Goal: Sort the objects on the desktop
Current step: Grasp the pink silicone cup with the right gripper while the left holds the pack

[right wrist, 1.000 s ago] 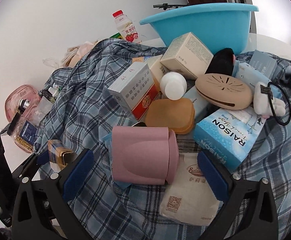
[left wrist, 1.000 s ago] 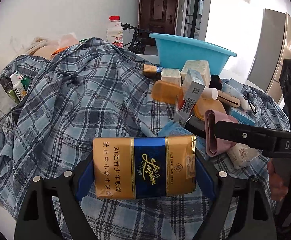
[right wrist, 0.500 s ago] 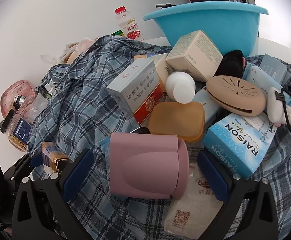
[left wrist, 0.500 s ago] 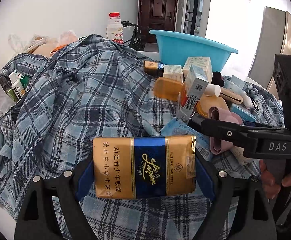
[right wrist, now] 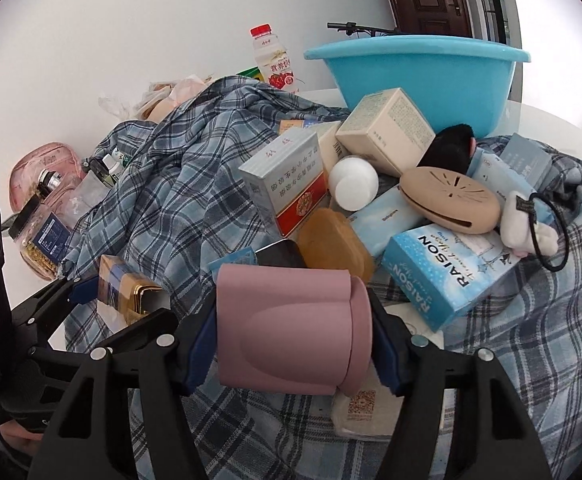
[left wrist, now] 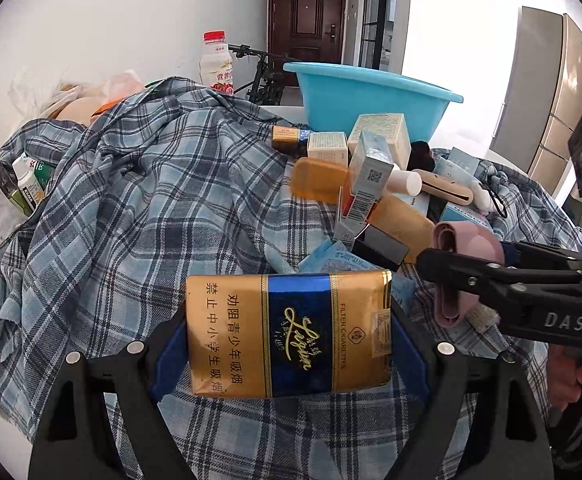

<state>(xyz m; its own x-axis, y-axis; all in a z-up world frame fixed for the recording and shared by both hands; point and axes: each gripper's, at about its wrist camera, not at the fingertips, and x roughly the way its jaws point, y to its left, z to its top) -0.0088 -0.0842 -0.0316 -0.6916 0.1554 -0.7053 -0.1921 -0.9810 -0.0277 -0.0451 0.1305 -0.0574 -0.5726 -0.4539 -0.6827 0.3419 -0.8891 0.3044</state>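
box pile (right wrist: 371,184) ahead, bare plaid shirt (left wrist: 131,208) leftward

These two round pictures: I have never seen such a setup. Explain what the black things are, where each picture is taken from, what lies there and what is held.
No robot here: a person holds a two-finger tool in each hand, each with a fisheye camera looking along its fingers. The black prongs at the bottom are those fingers.

In the left view, the left tool is shut on a gold and blue cigarette pack. In the right view, the right tool is shut on a pink cup lying sideways.

Beneath is a crumpled plaid shirt with a pile of small boxes, among them a blue RAISON box. Behind stand a blue basin and a drink bottle.
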